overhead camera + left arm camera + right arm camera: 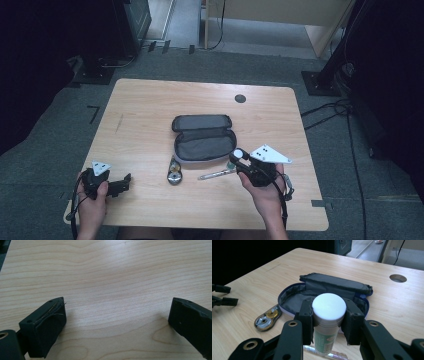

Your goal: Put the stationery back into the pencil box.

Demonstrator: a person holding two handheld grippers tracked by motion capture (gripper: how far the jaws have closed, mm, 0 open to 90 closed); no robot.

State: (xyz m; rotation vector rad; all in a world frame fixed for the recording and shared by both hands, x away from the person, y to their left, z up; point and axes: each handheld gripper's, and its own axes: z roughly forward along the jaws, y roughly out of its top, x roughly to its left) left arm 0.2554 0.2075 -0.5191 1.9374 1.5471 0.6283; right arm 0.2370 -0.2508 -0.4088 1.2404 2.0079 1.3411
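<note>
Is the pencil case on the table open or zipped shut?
Open: the pencil case has its lid folded back, showing grey lining with nothing visible inside.

Correction tape dispenser (174, 175) and pen (214, 174) on wooden table (150, 105), near its front edge.

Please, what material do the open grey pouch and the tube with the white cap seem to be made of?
The open grey zip pouch looks like soft woven fabric: matte, with a creased lining and a blue edge. The white-capped tube with a green label, held in the right gripper, looks like smooth plastic with a slightly glossy cap, though the body may be printed paper.
</note>
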